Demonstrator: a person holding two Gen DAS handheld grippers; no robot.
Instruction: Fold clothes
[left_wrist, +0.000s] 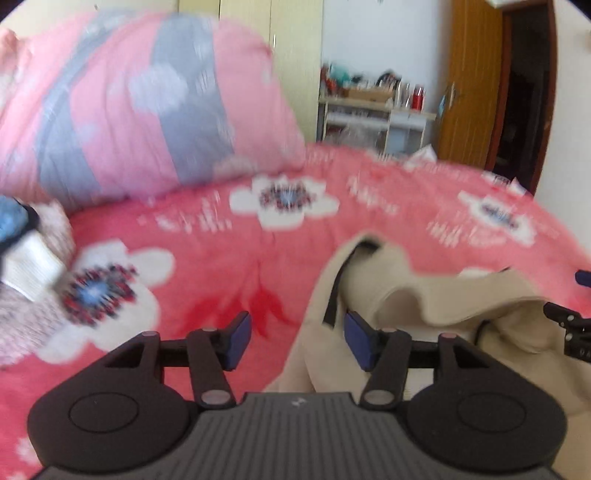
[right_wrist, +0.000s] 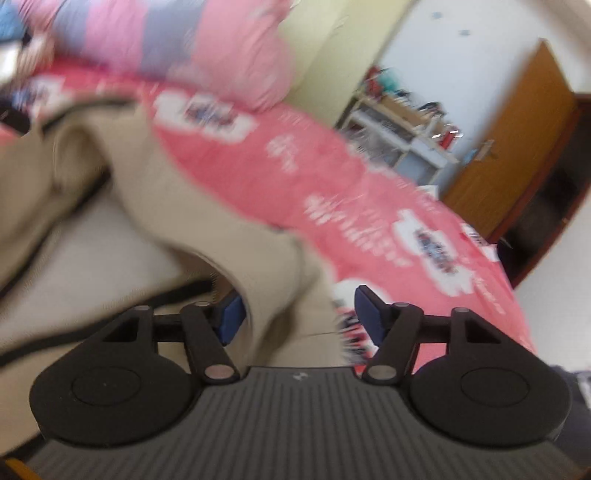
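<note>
Left wrist: both tools tilted down, pads apart over beige garment.

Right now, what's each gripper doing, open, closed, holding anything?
Left gripper: open, holding nothing, beside the beige garment.
Right gripper: open, beige garment between the jaws, not gripped.

Left gripper and right gripper angle downward, fingers apart (neither pinching).

Right gripper stands with jaws apart above the pink floral bedspread. A fold of the beige garment lies between the blue pads, unpressed. A pink-and-grey quilt sits along the bed's far edge.
</note>
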